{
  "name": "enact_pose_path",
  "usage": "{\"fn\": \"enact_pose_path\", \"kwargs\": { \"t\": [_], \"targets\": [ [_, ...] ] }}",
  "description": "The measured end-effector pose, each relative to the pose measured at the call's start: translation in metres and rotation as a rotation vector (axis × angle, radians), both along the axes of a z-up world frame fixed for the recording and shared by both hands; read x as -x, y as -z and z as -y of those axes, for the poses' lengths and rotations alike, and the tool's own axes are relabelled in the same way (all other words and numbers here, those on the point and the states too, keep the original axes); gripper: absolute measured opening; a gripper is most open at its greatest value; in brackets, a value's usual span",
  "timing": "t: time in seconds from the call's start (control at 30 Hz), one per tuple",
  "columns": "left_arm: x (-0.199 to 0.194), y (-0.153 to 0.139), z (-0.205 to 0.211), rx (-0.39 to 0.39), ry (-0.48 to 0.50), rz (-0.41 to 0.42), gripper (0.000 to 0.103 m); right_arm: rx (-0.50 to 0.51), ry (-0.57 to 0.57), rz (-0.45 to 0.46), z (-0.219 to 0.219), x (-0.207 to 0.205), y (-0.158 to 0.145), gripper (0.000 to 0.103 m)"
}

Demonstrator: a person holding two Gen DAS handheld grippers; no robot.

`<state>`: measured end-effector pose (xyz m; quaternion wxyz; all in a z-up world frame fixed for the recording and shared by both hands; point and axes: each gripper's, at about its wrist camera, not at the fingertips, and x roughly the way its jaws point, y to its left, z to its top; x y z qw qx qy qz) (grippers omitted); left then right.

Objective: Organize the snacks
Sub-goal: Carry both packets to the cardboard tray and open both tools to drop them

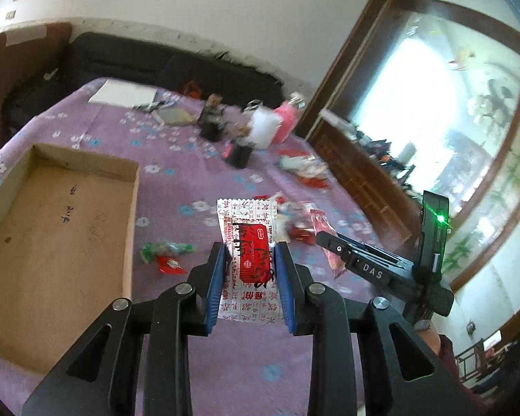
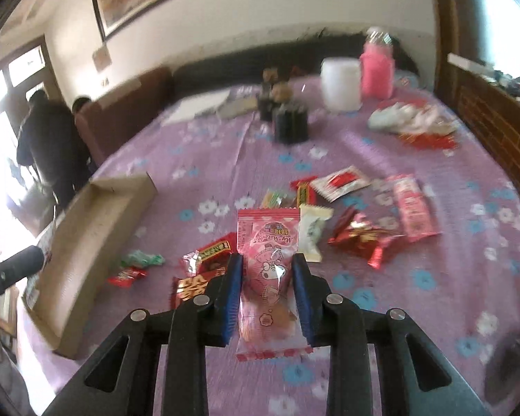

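Observation:
My left gripper [image 1: 250, 250] is shut on a white and red snack packet [image 1: 249, 242] and holds it above the purple flowered tablecloth [image 1: 197, 173]. An open cardboard box [image 1: 55, 235] lies to its left. My right gripper [image 2: 267, 262] is shut on a pink snack packet [image 2: 268, 277] above the cloth. The same box [image 2: 93, 239] shows at the left of the right wrist view. Several loose snacks [image 2: 357, 232] lie on the cloth ahead of the right gripper. The right gripper's body [image 1: 381, 270] shows at the right of the left wrist view.
A green candy [image 1: 163, 249] and a red candy [image 1: 171, 265] lie beside the box. At the far end stand a white jar [image 2: 341, 85], a pink jar [image 2: 378, 67] and dark containers [image 2: 291, 121]. A wooden cabinet [image 2: 495, 118] borders the right. People [image 2: 52, 145] stand far left.

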<state>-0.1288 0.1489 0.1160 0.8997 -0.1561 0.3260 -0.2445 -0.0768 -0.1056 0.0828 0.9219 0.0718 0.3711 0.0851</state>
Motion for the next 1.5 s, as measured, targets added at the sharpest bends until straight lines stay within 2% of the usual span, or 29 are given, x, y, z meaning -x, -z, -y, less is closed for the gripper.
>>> {"fn": "enact_pose_path", "kwargs": {
  "t": [0.2, 0.33, 0.4, 0.5, 0.6, 0.67, 0.77, 0.87, 1.0, 1.07, 1.13, 1.2, 1.3, 1.4, 1.5],
  "targets": [
    [0.068, -0.046, -0.015, 0.081, 0.063, 0.143, 0.026, -0.058, -0.018, 0.170, 0.006, 0.081, -0.073, 0.029],
    [0.098, -0.073, -0.032, 0.147, 0.085, 0.198, 0.026, -0.105, -0.075, 0.284, 0.000, 0.130, -0.127, 0.029],
    [0.112, -0.093, -0.045, 0.195, 0.098, 0.230, 0.026, -0.138, -0.121, 0.345, -0.005, 0.152, -0.157, 0.029],
    [0.136, -0.136, -0.069, 0.209, 0.075, 0.326, 0.026, -0.169, -0.174, 0.409, -0.010, 0.171, -0.196, 0.029],
    [0.159, -0.193, -0.095, 0.125, -0.046, 0.445, 0.026, -0.171, -0.213, 0.449, -0.017, 0.184, -0.239, 0.029],
    [0.167, -0.235, -0.108, 0.016, -0.173, 0.520, 0.026, -0.145, -0.221, 0.471, -0.023, 0.187, -0.271, 0.029],
    [0.164, -0.293, -0.123, -0.145, -0.365, 0.588, 0.026, -0.110, -0.200, 0.494, -0.033, 0.182, -0.321, 0.029],
    [0.146, -0.340, -0.137, -0.281, -0.548, 0.606, 0.026, -0.103, -0.163, 0.513, -0.043, 0.173, -0.378, 0.029],
    [0.118, -0.379, -0.151, -0.469, -0.758, 0.609, 0.026, -0.114, -0.115, 0.531, -0.059, 0.160, -0.454, 0.029],
    [0.103, -0.382, -0.156, -0.516, -0.796, 0.609, 0.026, -0.104, -0.074, 0.559, -0.068, 0.154, -0.489, 0.029],
    [0.091, -0.370, -0.162, -0.503, -0.766, 0.593, 0.026, -0.111, -0.057, 0.589, -0.076, 0.150, -0.508, 0.029],
    [0.071, -0.343, -0.165, -0.487, -0.712, 0.561, 0.026, -0.105, -0.070, 0.584, -0.083, 0.145, -0.505, 0.029],
    [0.047, -0.299, -0.162, -0.463, -0.624, 0.477, 0.026, -0.090, -0.128, 0.515, -0.097, 0.117, -0.460, 0.030],
    [0.015, -0.240, -0.154, -0.416, -0.524, 0.362, 0.026, -0.107, -0.195, 0.388, -0.110, 0.068, -0.383, 0.030],
    [-0.028, -0.171, -0.145, -0.359, -0.423, 0.235, 0.026, -0.136, -0.246, 0.219, -0.132, 0.011, -0.279, 0.030]
  ]
}}
